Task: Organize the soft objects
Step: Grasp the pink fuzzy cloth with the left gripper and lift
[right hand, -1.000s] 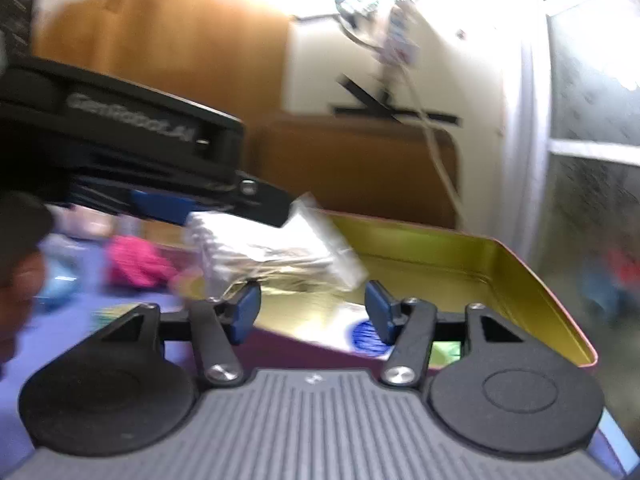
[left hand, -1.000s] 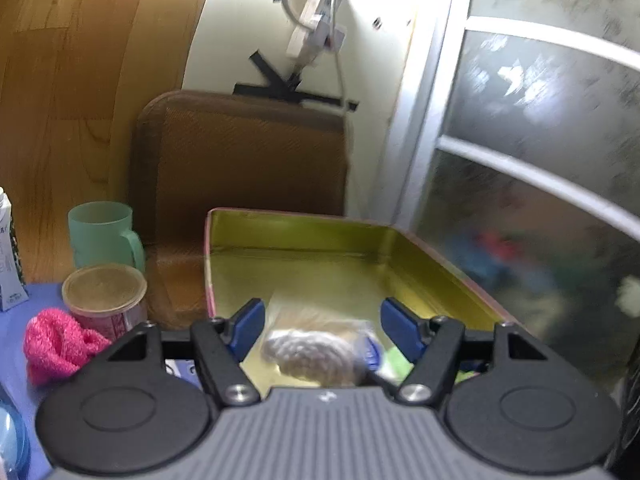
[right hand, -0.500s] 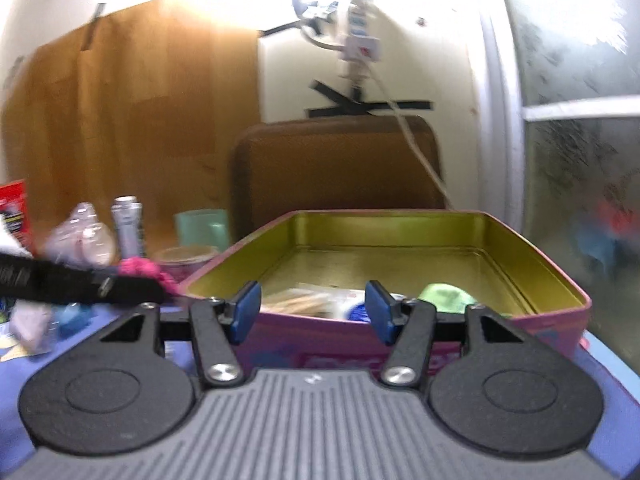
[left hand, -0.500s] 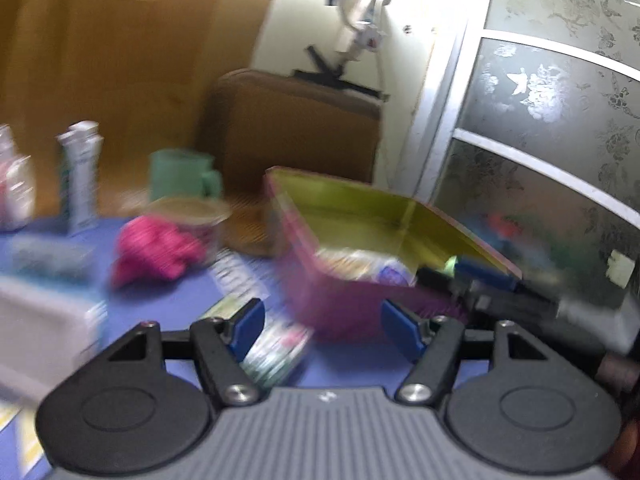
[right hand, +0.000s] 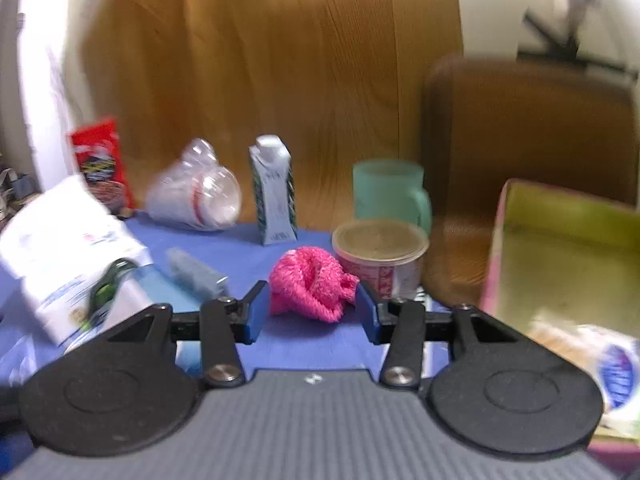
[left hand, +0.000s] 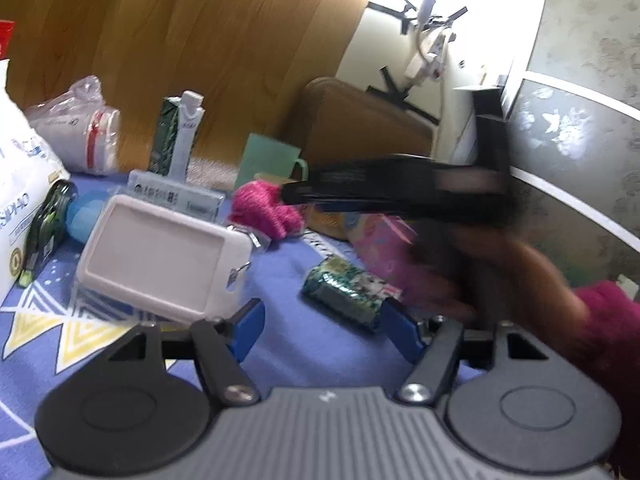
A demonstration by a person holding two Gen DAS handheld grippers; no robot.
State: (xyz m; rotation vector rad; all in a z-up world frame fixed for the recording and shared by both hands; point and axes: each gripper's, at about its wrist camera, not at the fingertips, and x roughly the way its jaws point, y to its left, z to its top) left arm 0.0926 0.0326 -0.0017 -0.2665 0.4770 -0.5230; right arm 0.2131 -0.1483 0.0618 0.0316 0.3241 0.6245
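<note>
Right gripper (right hand: 310,312) fingers closing, pink scrubber (right hand: 310,288) between

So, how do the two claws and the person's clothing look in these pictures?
Both the left claw and the right claw have blue finger pads on black link arms with silver screws, two round black discs and a ribbed grey body. The person's sleeve is magenta.

Green mug (right hand: 390,192), upright carton (right hand: 274,194), possibly lidded tub (right hand: 380,256).
</note>
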